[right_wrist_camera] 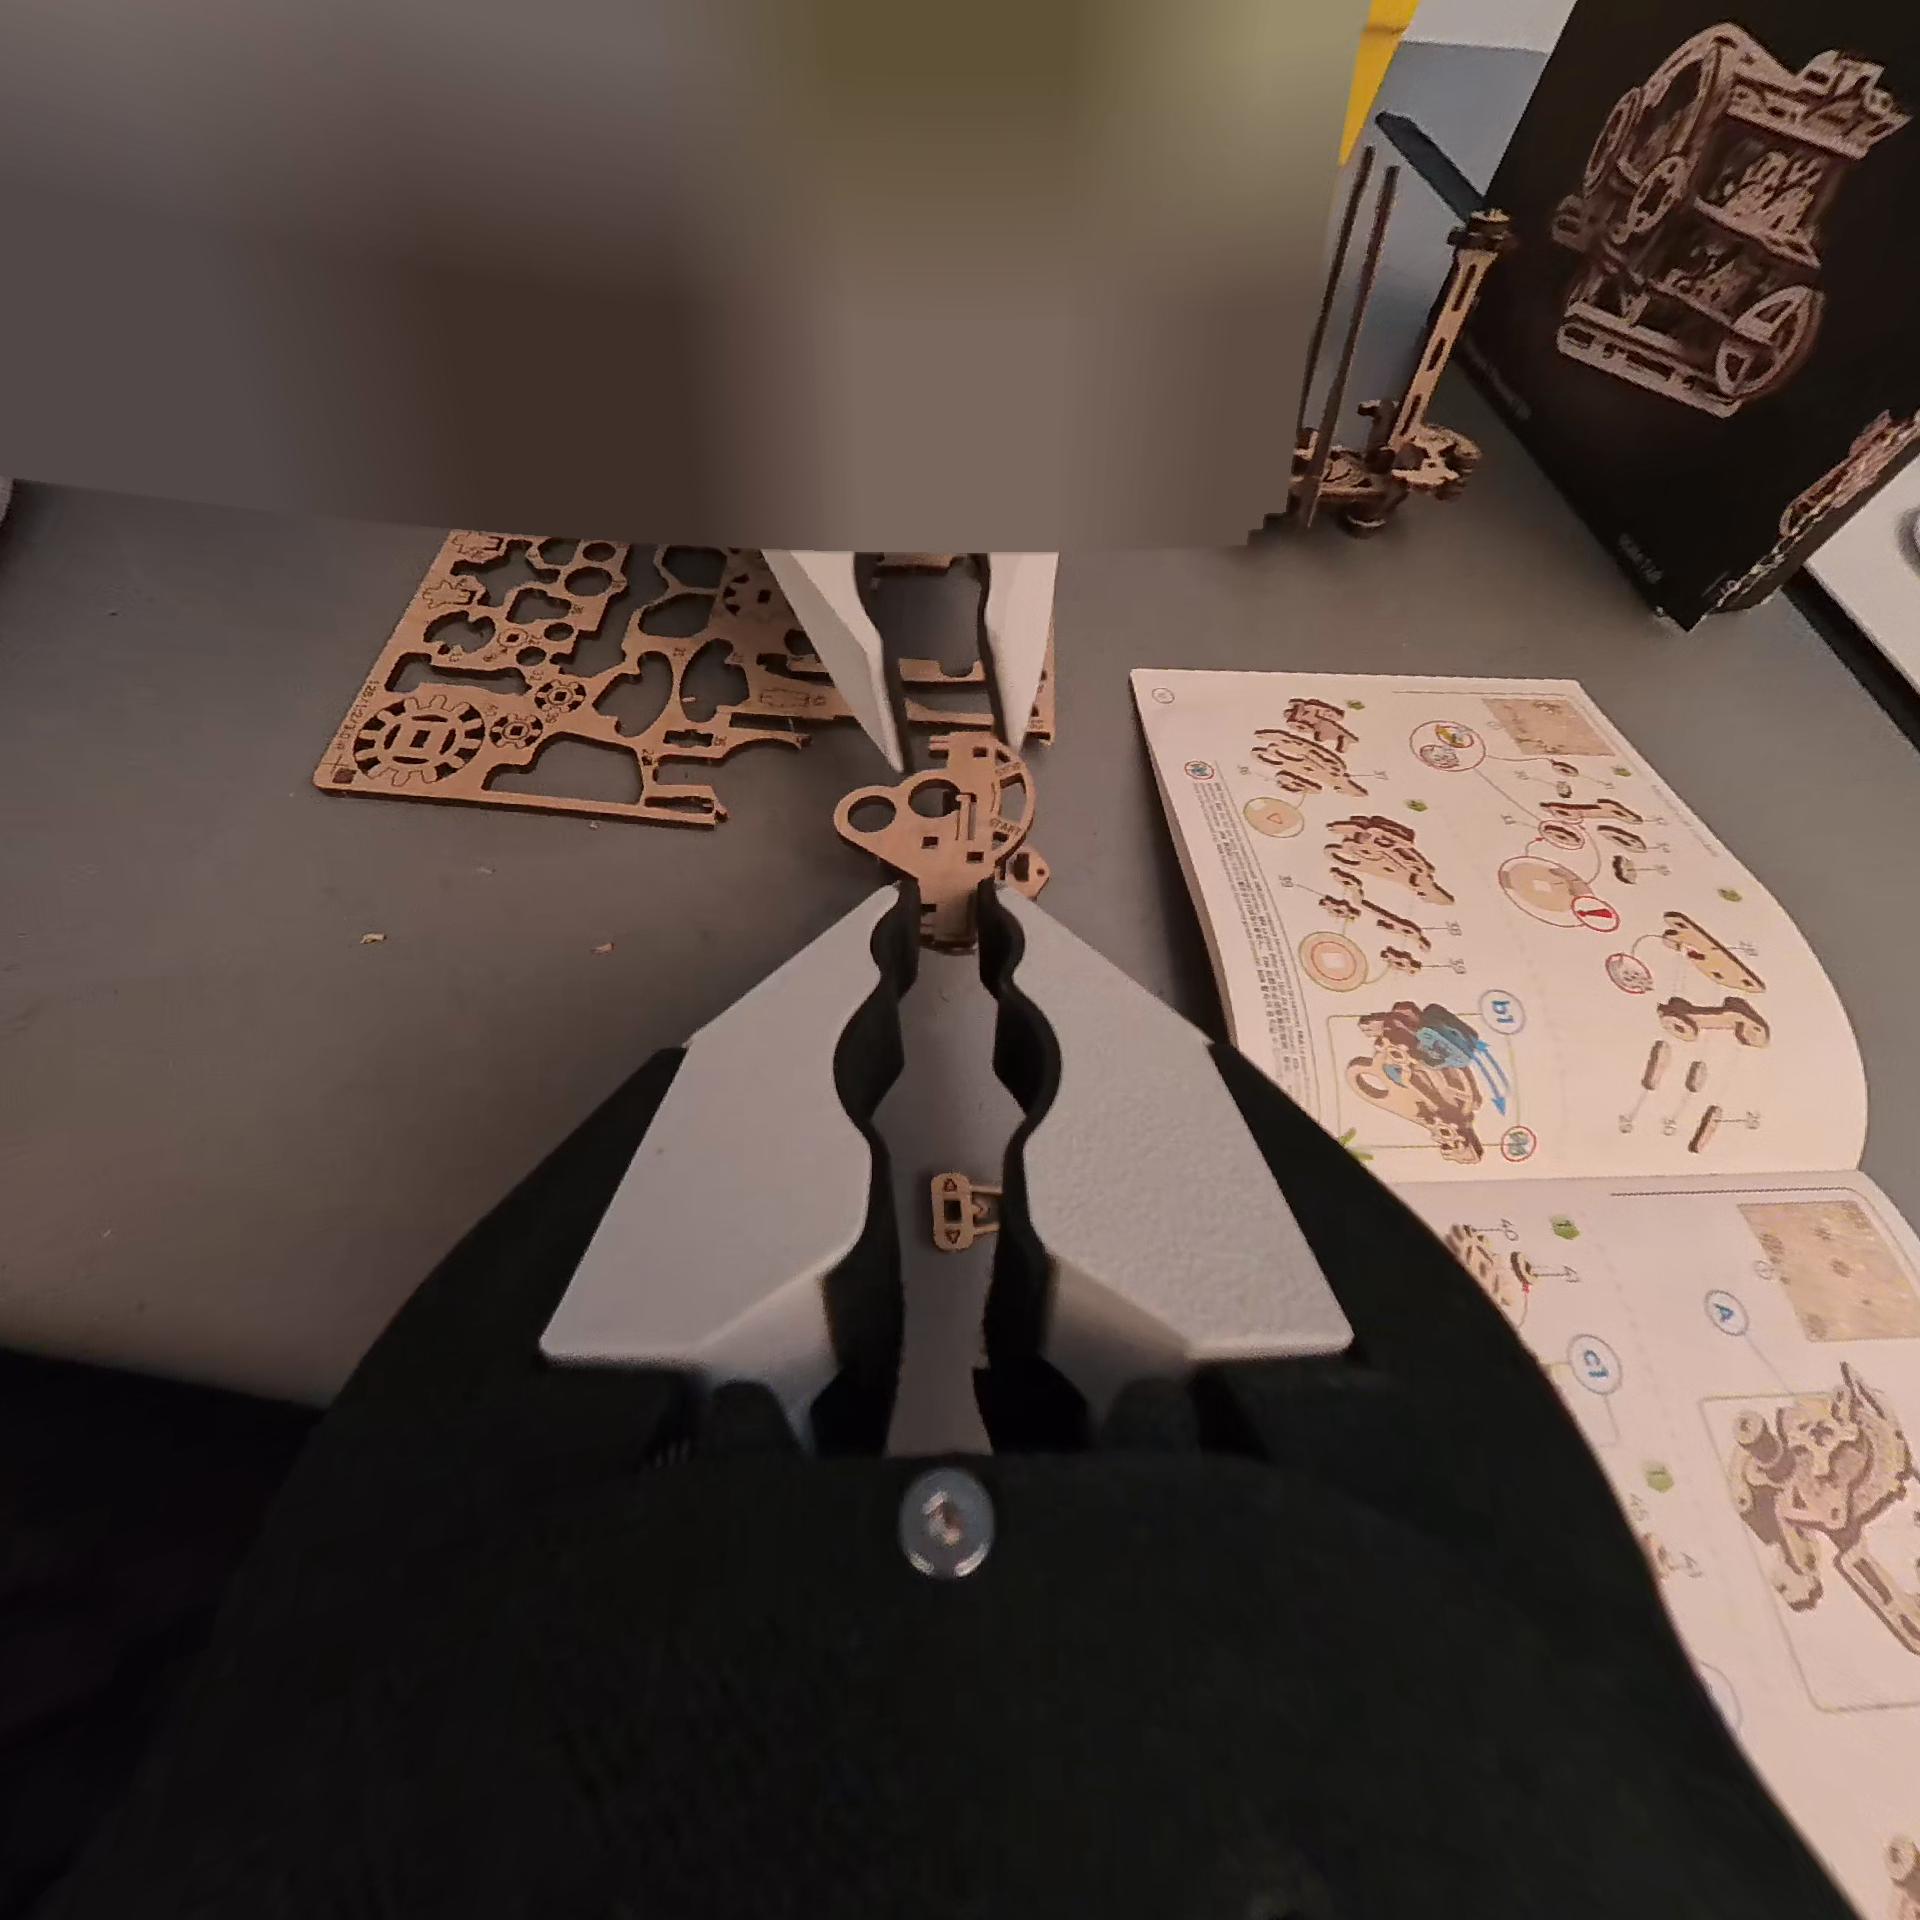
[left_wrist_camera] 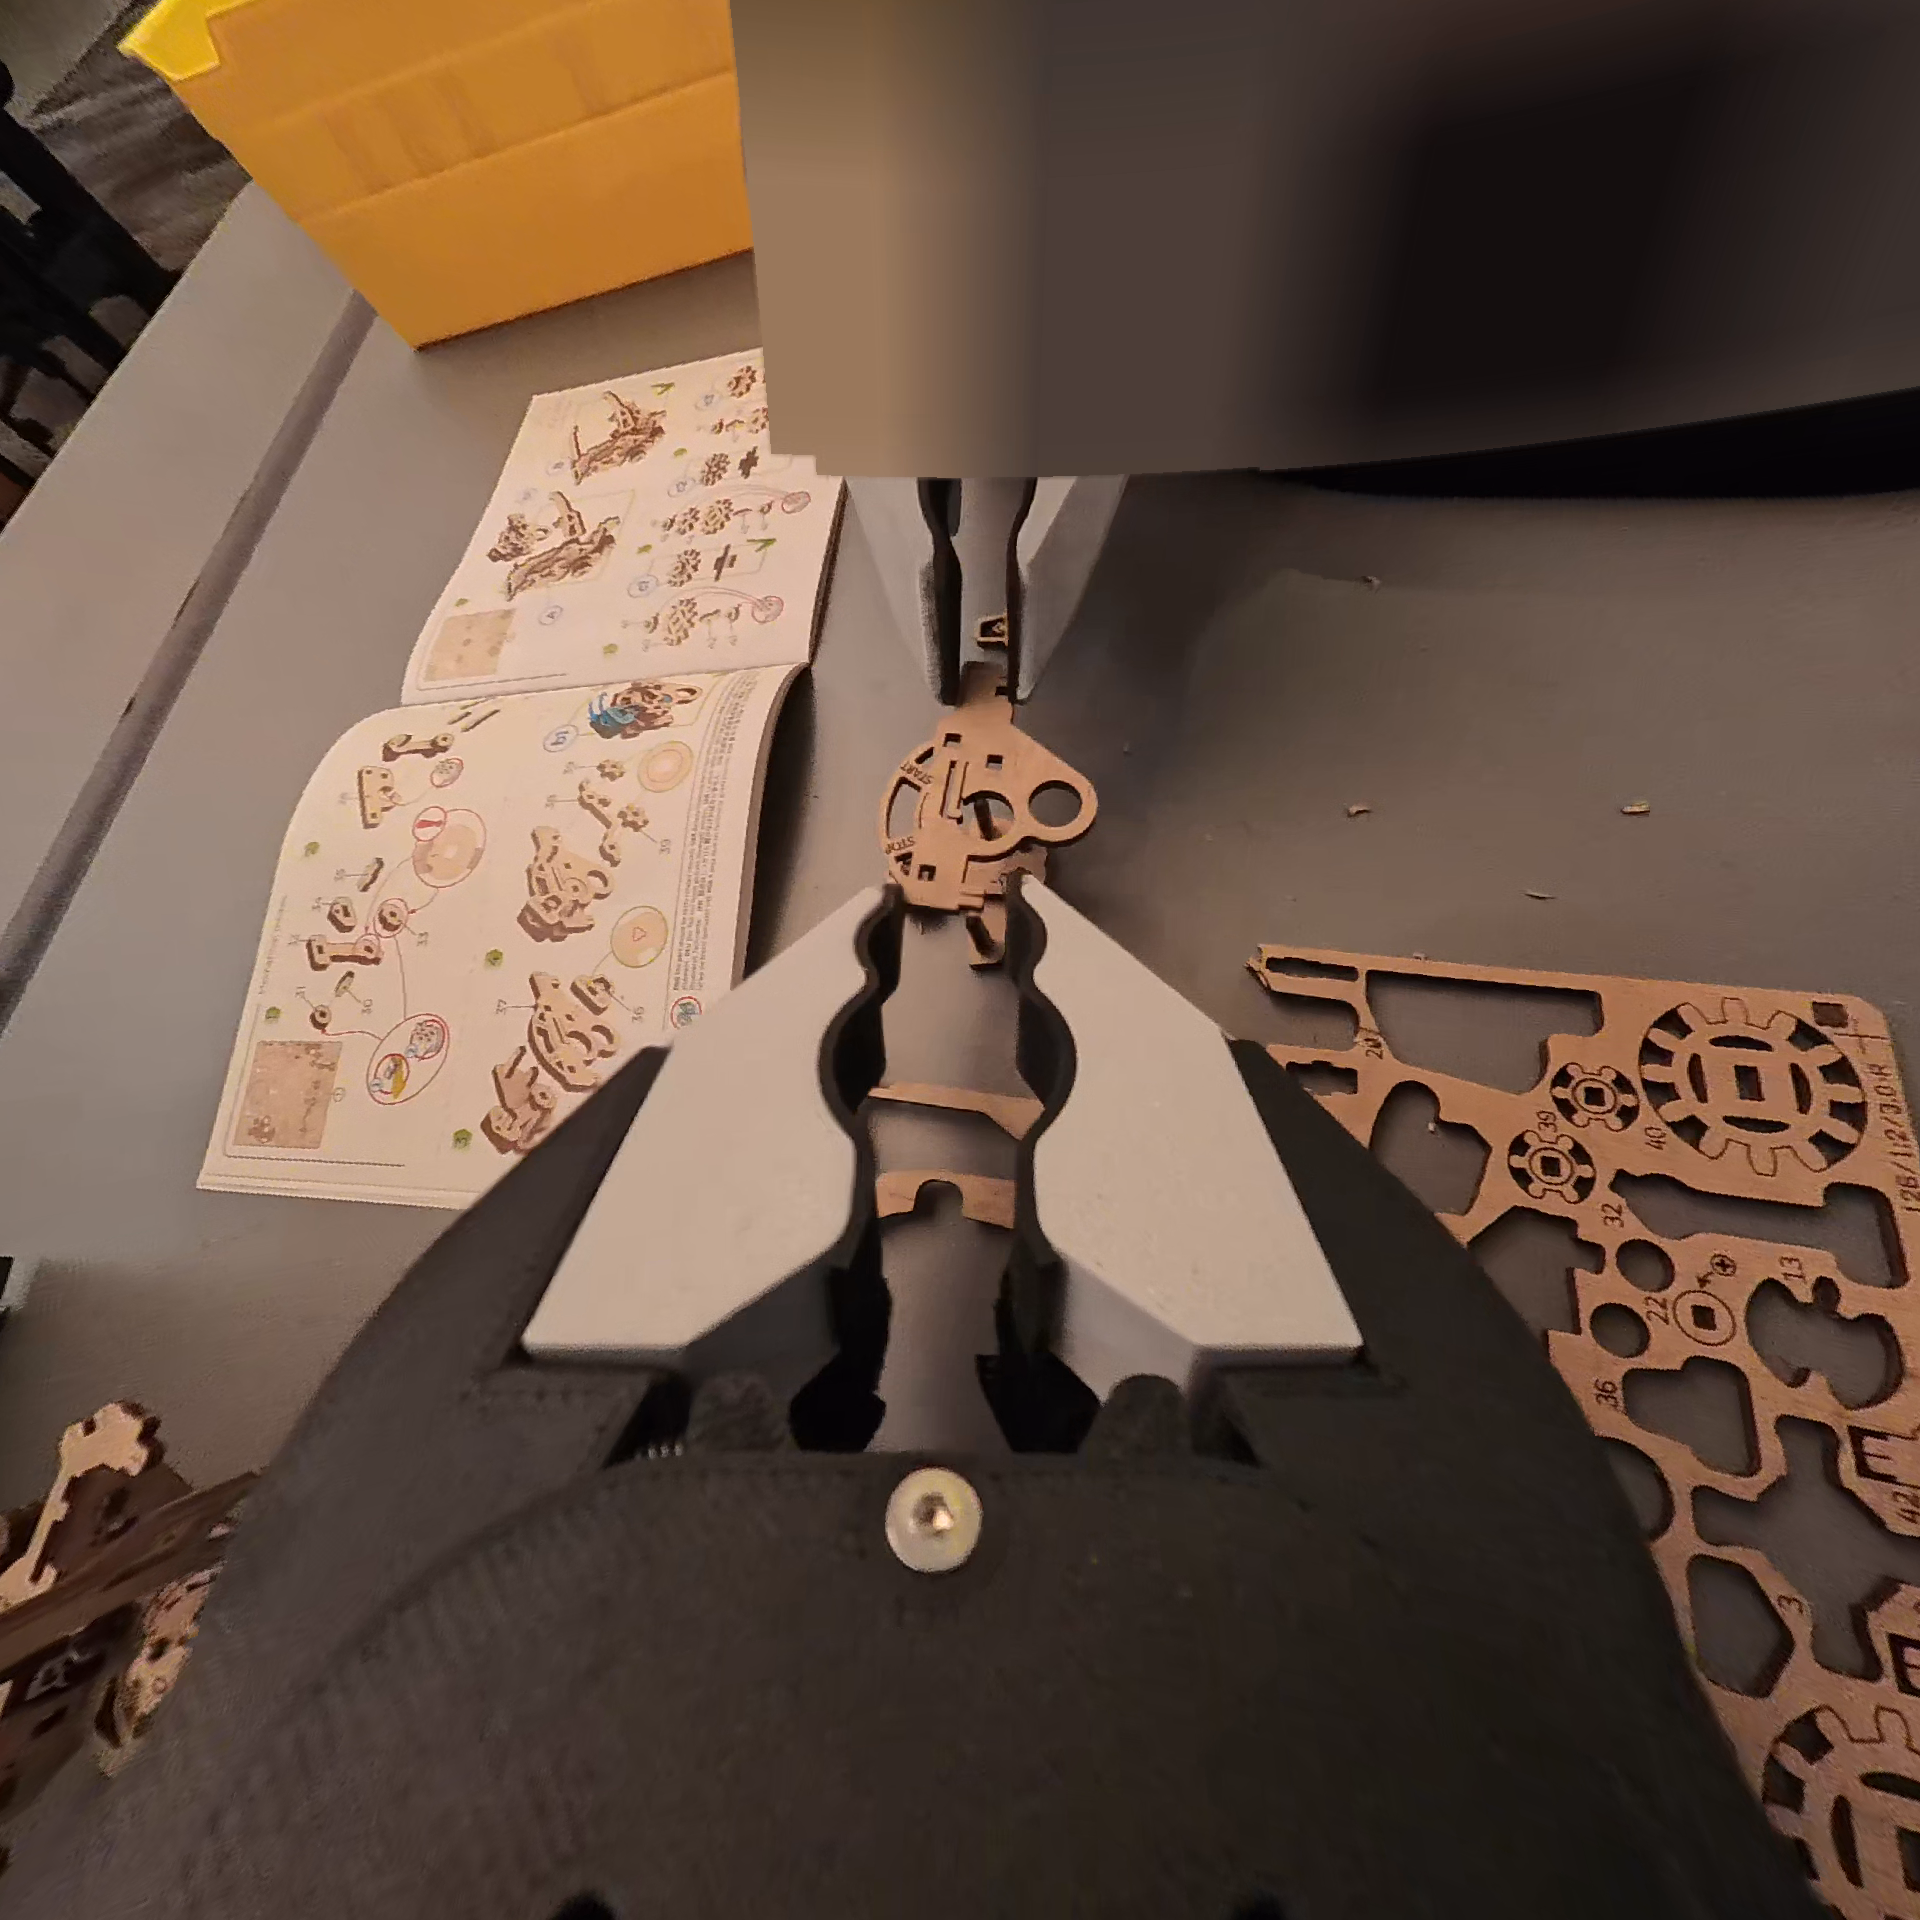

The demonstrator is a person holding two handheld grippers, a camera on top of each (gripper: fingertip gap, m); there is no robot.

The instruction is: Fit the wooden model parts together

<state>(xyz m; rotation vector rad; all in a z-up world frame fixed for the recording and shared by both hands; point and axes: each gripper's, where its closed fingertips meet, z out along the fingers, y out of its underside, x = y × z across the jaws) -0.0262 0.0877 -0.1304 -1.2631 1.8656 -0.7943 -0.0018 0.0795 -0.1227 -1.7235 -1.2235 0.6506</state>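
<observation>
A flat wooden model part [left_wrist_camera: 982,810] with a round eye and a toothed arc hangs above the grey table between my two grippers, which face each other. My left gripper [left_wrist_camera: 956,891] is shut on its near edge; a small wooden piece [left_wrist_camera: 980,935] hangs under the part between the fingers. My right gripper [right_wrist_camera: 945,906] is shut on the narrow stem of the same part [right_wrist_camera: 935,821]. In the left wrist view the right gripper [left_wrist_camera: 982,675] holds the far end. In the right wrist view the left gripper [right_wrist_camera: 956,753] straddles the far end.
A cut-out plywood sheet [left_wrist_camera: 1662,1195] [right_wrist_camera: 540,686] lies on the table [left_wrist_camera: 1455,727]. An open instruction booklet [left_wrist_camera: 499,914] [right_wrist_camera: 1507,935] lies beside the grippers. A small loose wooden piece [right_wrist_camera: 961,1210] lies under my right gripper. A yellow box [left_wrist_camera: 468,156], a black product box [right_wrist_camera: 1714,260] and a partly built model [right_wrist_camera: 1392,447] stand farther off. Less than 4 cm separates the two grippers' tips.
</observation>
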